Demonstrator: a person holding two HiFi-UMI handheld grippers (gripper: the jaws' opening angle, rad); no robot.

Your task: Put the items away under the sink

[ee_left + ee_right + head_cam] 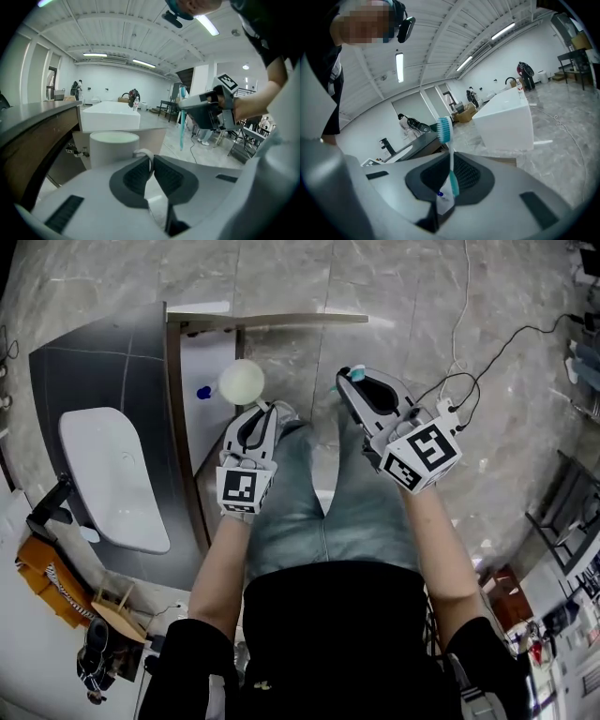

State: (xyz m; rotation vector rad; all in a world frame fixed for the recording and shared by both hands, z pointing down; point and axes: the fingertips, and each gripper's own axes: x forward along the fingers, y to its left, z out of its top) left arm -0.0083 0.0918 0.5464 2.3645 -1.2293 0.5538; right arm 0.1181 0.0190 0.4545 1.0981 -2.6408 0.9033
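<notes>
Sink (112, 474) is far left, with the cupboard door (272, 321) under it swung open. Left gripper (262, 411) has its jaws clamped on the handle of a white cup (242, 381) right at that opening. Right gripper (349, 381) jaws are pinched on a teal toothbrush (449, 150), brush end sticking out past the tips.

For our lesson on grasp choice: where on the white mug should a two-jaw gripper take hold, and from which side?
Take the white mug by its handle, coming in level from the handle's side. The round body looks too wide for the jaws, while the thin loop fits between them; the left gripper pinches it that way now, mug upright.
</notes>
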